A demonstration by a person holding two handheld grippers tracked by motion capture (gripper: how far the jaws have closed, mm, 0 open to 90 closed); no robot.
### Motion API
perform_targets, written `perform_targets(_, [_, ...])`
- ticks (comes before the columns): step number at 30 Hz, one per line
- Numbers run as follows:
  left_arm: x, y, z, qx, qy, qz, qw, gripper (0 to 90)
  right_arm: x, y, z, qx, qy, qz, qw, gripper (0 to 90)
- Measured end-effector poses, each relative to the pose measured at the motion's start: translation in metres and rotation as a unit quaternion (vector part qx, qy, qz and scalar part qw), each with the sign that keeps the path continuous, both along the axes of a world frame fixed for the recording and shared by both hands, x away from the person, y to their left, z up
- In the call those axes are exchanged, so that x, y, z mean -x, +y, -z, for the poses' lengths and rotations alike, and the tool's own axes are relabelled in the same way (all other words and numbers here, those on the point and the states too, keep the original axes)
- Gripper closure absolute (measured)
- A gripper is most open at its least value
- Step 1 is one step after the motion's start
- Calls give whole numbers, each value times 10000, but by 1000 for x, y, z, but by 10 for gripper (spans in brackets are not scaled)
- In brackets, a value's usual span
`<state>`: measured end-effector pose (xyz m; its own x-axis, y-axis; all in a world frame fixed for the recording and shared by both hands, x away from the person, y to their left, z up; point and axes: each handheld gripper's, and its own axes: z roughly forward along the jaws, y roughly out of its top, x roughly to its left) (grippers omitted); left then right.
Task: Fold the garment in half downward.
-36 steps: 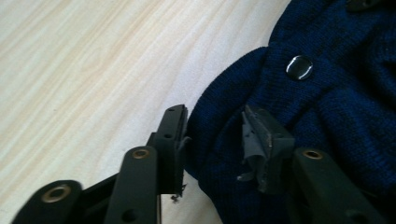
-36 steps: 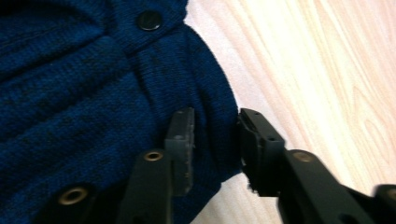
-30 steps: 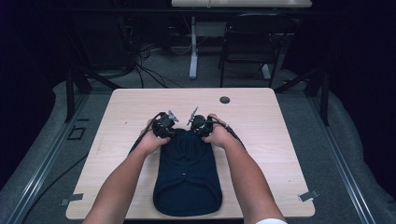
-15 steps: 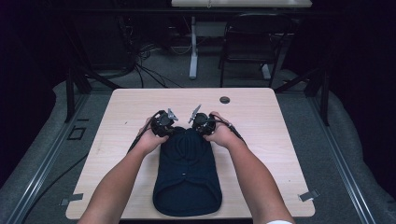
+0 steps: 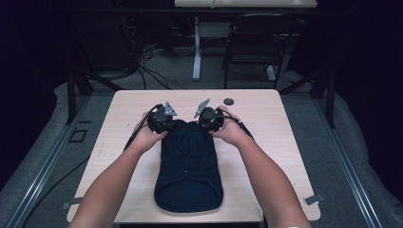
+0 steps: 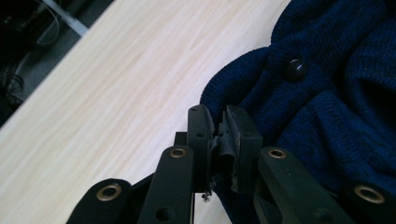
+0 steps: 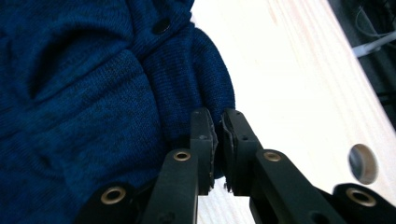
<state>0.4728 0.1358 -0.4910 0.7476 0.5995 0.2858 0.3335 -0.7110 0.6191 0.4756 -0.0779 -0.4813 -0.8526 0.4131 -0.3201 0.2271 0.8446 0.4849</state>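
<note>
A dark blue knitted garment [image 5: 189,164] lies folded lengthwise in the middle of the light wooden table [image 5: 271,128]. At its far left corner, my left gripper [image 5: 166,122] is shut on the knit edge [image 6: 243,84], just beside a dark button [image 6: 296,69]. The right gripper [image 5: 206,120] is shut on the far right corner, where the rolled edge [image 7: 205,79] runs between its jaws [image 7: 217,119]. Another button [image 7: 161,25] shows farther along the fabric. Both hands rest on the garment's far end.
A small dark round disc [image 5: 229,101] sits on the table beyond the right gripper, seen also as a round spot [image 7: 363,163] near the table edge. Bare wood lies on both sides of the garment. A chair and cables stand on the floor behind.
Both grippers have shifted slightly toward the table's far side and a little apart, drawing the garment's far edge with them. Their grip has not changed.
</note>
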Motion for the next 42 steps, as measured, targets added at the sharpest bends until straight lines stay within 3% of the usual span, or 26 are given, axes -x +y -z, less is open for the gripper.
perform_targets(9, [11, 4, -23, 41, -428, 122, 9990, 811, 16, -4, -18, 16, -703, -143, 9974, 835])
perform_targets(15, [17, 4, -37, 43, -885, 105, 9960, 810, 23, -4, -32, 37, -1243, -67, 9922, 835])
perform_targets(16, [19, 3, -38, -11, -939, 135, 9955, 810, 26, -3, -33, 65, -1422, -72, 9898, 835])
perform_targets(19, [22, 2, -40, -146, -1140, 180, 9932, 810, 29, -2, -33, 114, -1541, -99, 9879, 835])
perform_targets(25, [30, 3, -51, -136, -1513, 230, 9881, 809, 37, -3, -41, 99, -1916, -131, 9813, 835])
perform_targets(28, [33, 4, -54, -119, -1671, 256, 9855, 809, 41, -4, -44, 68, -2129, -135, 9770, 834])
perform_targets(34, [37, 4, -64, -117, -1935, 338, 9804, 808, 48, -5, -51, 181, -2599, -210, 9652, 834])
perform_targets(39, [41, 2, -75, -240, -2255, 411, 9731, 808, 52, -9, -58, 40, -2790, -185, 9601, 833])
perform_targets(42, [43, -1, -74, -332, -2367, 401, 9702, 807, 52, -10, -60, -3, -2849, -146, 9585, 831])
